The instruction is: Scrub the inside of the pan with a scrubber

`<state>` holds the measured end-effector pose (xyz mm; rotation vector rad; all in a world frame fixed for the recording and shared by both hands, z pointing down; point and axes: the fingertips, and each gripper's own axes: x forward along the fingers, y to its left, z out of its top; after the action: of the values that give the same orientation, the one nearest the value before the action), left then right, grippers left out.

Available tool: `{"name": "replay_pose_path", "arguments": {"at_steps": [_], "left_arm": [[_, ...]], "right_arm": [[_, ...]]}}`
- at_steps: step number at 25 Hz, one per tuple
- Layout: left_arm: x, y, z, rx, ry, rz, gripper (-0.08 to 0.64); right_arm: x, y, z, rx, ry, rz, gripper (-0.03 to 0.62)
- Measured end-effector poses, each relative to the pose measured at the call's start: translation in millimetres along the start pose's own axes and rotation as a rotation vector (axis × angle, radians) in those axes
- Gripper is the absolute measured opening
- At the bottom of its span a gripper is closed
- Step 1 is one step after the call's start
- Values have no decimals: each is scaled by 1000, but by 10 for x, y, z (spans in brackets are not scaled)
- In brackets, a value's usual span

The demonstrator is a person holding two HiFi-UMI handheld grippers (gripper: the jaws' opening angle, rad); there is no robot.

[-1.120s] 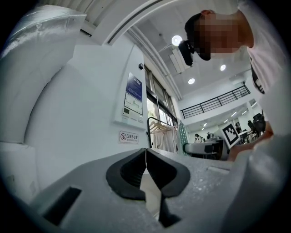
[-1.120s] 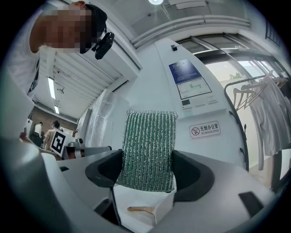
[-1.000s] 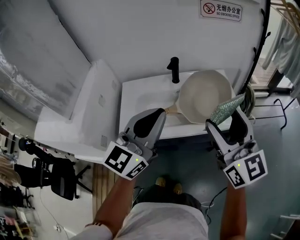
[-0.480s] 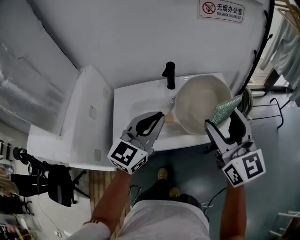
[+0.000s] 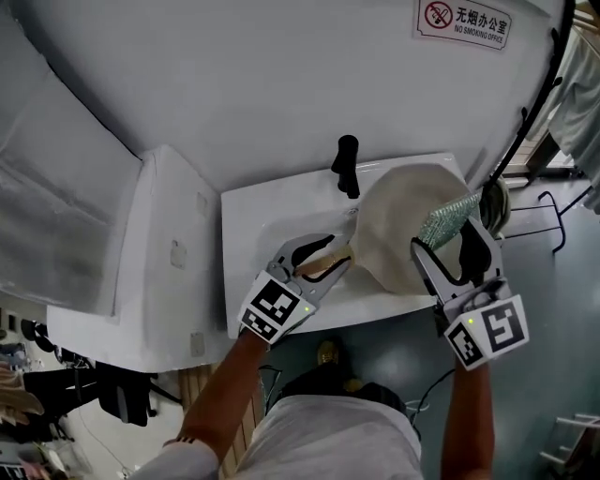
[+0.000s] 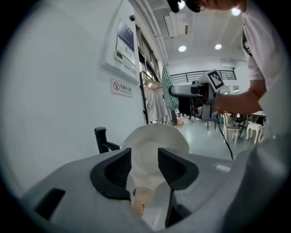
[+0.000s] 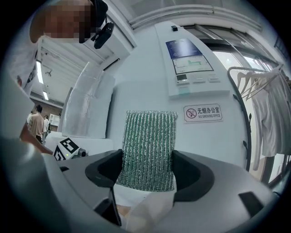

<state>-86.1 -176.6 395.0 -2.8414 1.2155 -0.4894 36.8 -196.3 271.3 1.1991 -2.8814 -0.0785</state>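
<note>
A cream pan (image 5: 405,223) rests tilted at the right end of the white sink (image 5: 251,217), its pale wooden handle (image 5: 330,261) pointing at me. My left gripper (image 5: 336,255) sits around that handle with its jaws opening; the handle lies between them and the pads do not press it. In the left gripper view the pan (image 6: 154,143) rises beyond the left gripper (image 6: 144,160) and the handle end (image 6: 139,205) shows low in the gap. My right gripper (image 5: 448,236) is shut on a green mesh scrubber (image 5: 448,216) at the pan's right rim. In the right gripper view the scrubber (image 7: 148,148) stands upright in the right gripper (image 7: 146,169).
A black faucet (image 5: 347,165) stands at the sink's back edge, just left of the pan. A white counter block (image 5: 155,253) adjoins the sink on the left. A no-smoking sign (image 5: 466,19) hangs on the wall. A black rail (image 5: 527,105) and hanging clothes (image 5: 579,89) are at the right.
My left gripper has gone forward to the pan handle and its jaws, shut before, now stand apart around it. The right gripper still holds the scrubber by the pan.
</note>
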Motion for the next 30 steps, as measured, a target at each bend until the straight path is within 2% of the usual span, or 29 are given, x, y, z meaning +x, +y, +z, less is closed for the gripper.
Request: {"name": "replay_pose_path", "arguments": {"at_steps": [6,13,22,27,30], "left_arm": [[357,2,-644,44,202,-118,238],[588,-15,-1186,28,319,-212,250],[800,-4,-1751,76,505,-274,267],[850,-31,-1960,78,571,-299,268],[872,-33,-2088,94,616,-309,268]], "right_arm": [[314,-70,-278,-52,100,-55,342],[503,-271,-768,-36,266,-161,342],[847,-499,-1416,-31,518,-193,342],[971,-597,-1814,-23,679,-206,342],[1030,-635,-1968,-12,739,-201,342]]}}
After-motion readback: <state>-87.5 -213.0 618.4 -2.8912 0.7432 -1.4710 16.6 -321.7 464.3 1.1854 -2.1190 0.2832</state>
